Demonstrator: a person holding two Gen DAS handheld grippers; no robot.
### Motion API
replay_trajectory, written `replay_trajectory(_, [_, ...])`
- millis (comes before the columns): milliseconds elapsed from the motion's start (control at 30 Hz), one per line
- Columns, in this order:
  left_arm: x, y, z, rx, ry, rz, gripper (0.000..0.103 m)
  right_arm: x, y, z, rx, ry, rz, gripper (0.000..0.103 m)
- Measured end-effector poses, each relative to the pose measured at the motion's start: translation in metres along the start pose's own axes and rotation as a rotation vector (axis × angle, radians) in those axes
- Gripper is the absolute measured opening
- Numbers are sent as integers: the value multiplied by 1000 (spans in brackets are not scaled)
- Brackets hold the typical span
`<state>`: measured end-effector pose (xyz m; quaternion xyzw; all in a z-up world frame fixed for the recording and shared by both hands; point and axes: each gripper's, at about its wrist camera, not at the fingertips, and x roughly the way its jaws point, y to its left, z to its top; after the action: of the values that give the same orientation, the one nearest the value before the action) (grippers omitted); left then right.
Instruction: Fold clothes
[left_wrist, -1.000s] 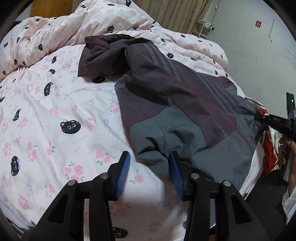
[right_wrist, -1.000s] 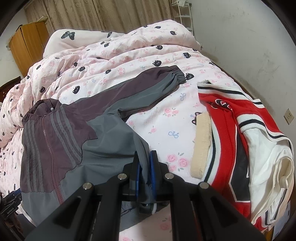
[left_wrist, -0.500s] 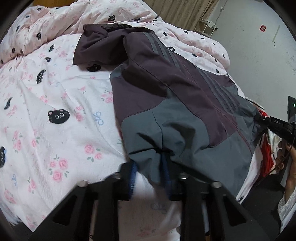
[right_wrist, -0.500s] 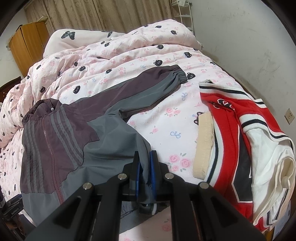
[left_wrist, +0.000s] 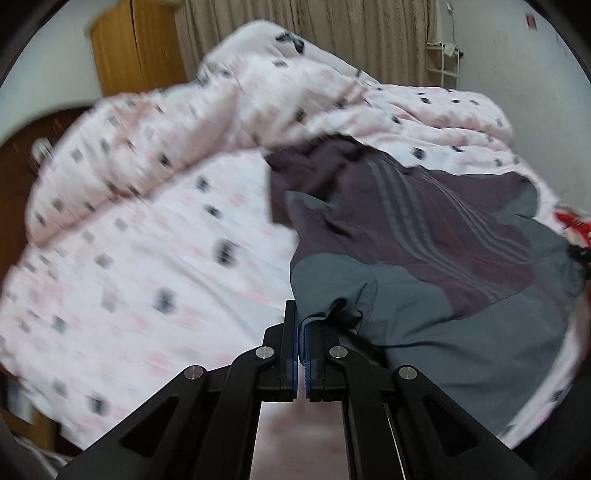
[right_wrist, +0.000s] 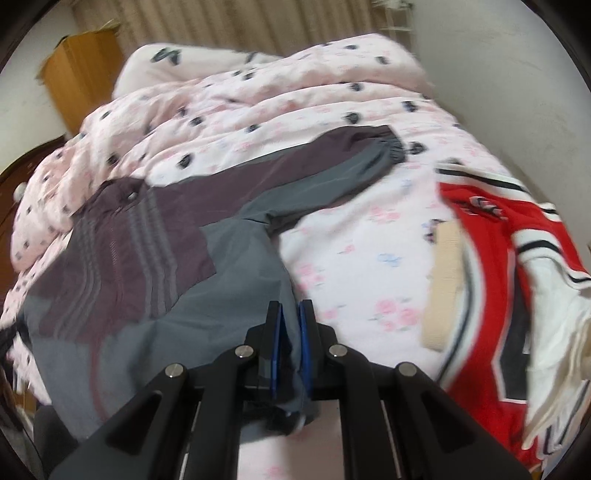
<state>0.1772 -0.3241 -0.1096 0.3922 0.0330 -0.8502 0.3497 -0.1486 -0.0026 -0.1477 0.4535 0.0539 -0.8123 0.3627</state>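
Jacket sleeve points toward far wall.

Both clamped tight right now: left hand-held gripper pinching gray fabric between its blue pads, right hand-held gripper doing the same.

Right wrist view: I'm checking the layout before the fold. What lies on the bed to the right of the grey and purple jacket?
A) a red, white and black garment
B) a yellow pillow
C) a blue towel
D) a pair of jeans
A: a red, white and black garment lies right of the jacket, bedding between them.
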Motion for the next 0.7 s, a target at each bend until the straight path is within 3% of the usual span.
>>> replay_trajectory(67, [-7, 6, 5, 81, -31, 104, 1, 4, 10, -4, -25, 30, 49, 2])
replay_trajectory(133, [-11, 5, 8, 187, -66, 211, 2, 9, 19, -7, -45, 58, 93, 1])
replay_trajectory(467, [-5, 18, -24, 72, -11, 145, 8, 22, 40, -14, -93, 122, 121, 3])
replay_trajectory(567, [-2, 22, -34, 34, 7, 122, 14, 23, 42, -15, -101, 129, 119, 3])
replay_trajectory(633, [-1, 25, -40, 8, 19, 107, 25, 24, 46, -16, -120, 130, 110, 5])
replay_trajectory(700, [0, 28, -47, -17, 31, 91, 32, 24, 50, -17, -140, 128, 99, 18])
